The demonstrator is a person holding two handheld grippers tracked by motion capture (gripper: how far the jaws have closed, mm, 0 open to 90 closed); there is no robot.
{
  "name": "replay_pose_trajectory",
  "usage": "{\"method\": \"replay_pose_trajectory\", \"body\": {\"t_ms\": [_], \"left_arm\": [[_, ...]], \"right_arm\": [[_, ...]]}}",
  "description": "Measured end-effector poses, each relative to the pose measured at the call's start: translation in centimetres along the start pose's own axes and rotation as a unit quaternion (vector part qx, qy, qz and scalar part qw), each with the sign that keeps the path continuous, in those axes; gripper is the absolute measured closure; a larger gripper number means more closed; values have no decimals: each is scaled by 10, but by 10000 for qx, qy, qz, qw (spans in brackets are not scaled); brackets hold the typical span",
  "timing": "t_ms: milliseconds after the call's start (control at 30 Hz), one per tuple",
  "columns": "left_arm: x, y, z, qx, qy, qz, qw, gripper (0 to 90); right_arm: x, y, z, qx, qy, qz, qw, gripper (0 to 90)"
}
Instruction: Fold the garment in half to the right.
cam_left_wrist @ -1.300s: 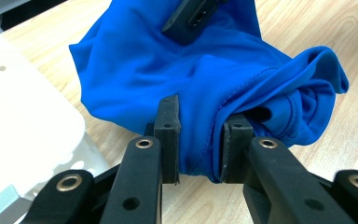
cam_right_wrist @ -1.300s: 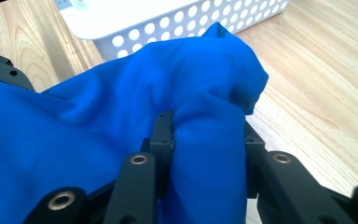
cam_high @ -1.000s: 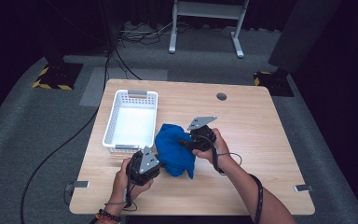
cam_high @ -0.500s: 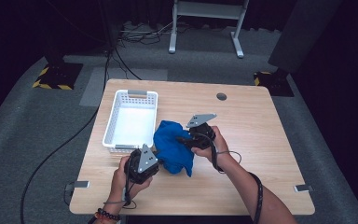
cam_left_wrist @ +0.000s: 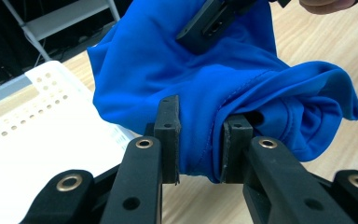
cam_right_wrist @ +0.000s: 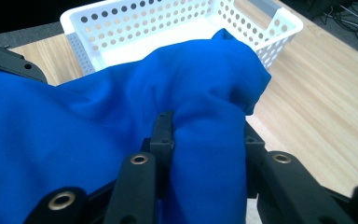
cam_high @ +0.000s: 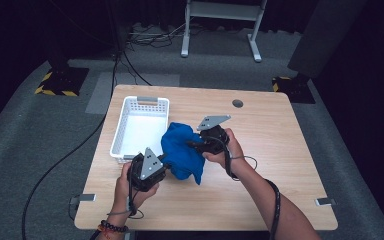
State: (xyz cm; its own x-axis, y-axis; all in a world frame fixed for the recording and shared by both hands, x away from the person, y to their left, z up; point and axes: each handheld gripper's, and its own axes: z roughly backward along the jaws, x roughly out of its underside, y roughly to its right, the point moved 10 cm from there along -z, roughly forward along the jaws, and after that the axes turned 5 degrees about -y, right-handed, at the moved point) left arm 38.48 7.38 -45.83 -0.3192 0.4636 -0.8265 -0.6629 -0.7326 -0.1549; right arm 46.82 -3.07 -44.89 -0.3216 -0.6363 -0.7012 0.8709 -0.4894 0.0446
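A bunched blue cloth (cam_high: pixel 182 150) hangs just above the wooden table (cam_high: pixel 280 150), held between both hands. My left gripper (cam_high: pixel 164 161) grips its near-left part; in the left gripper view the two pads pinch a fold of the cloth (cam_left_wrist: pixel 242 93), with the left gripper (cam_left_wrist: pixel 199 140) shut on it. My right gripper (cam_high: pixel 192 145) holds the cloth's right side; in the right gripper view a thick roll of blue cloth (cam_right_wrist: pixel 205 107) fills the gap of the right gripper (cam_right_wrist: pixel 209 140). The other gripper's jaw shows at the top of the left gripper view.
An empty white perforated basket (cam_high: pixel 122 130) stands on the table's left part, just behind and left of the cloth; it also shows as the basket (cam_right_wrist: pixel 242 28) and basket (cam_left_wrist: pixel 37 116). A round cable hole (cam_high: pixel 237 103) lies at the back. Floor cables run beyond the table.
Both grippers have risen a little with the blue cloth, lifting it off the table. The cloth has bunched narrower and hangs more between them. Both grips are unchanged.
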Motion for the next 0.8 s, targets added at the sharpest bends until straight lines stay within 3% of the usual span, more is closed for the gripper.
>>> {"method": "replay_pose_trajectory", "body": {"t_ms": [333,800], "left_arm": [[1,-14,4,-109,45,205,9997,737],[4,-24,2,-213,15,223,9995,737]], "right_arm": [[-15,-6,-7,15,-65,125,9999,685],[-27,-7,-17,-37,-69,139,9999,685]]}}
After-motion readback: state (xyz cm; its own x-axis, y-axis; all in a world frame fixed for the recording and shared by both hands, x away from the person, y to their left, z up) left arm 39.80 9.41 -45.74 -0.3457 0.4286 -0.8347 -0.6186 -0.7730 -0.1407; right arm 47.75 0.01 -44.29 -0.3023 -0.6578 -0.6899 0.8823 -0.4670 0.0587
